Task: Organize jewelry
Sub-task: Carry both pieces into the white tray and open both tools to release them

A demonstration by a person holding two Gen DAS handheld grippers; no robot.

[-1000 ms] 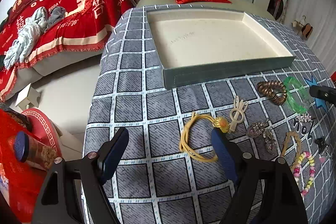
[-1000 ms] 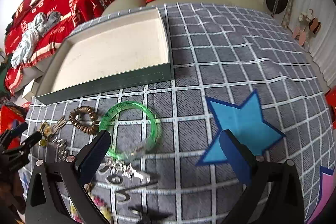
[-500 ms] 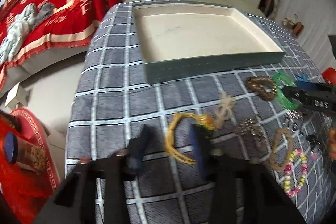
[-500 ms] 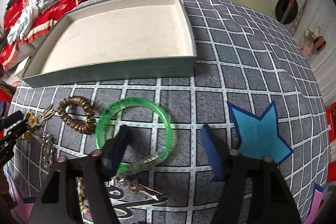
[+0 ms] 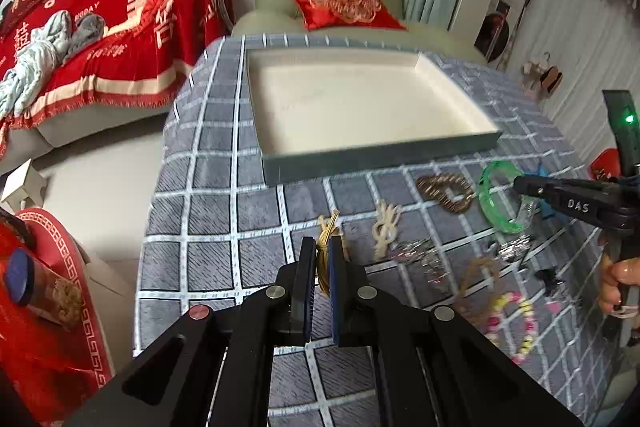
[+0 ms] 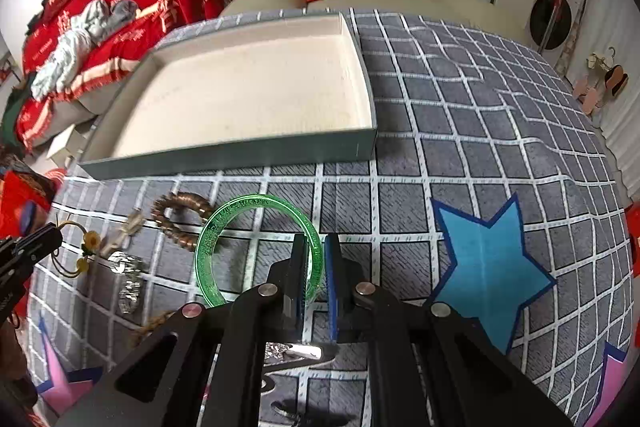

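My left gripper is shut on the yellow cord bracelet, lifted slightly off the grey checked tablecloth. My right gripper is shut on the rim of the green bangle, which tilts up off the cloth; it also shows in the left wrist view. The empty grey tray with a cream inside stands behind both. A brown spiral hair tie, a cream knot clip, silver pieces and a bead bracelet lie between the grippers.
A blue star is printed on the cloth to the right. The table's left edge drops to the floor, with a red sofa throw and an armchair with a red cushion beyond.
Both grippers have closed: the left on the yellow cord bracelet, the right on the green bangle. Both objects have lifted slightly off the cloth.
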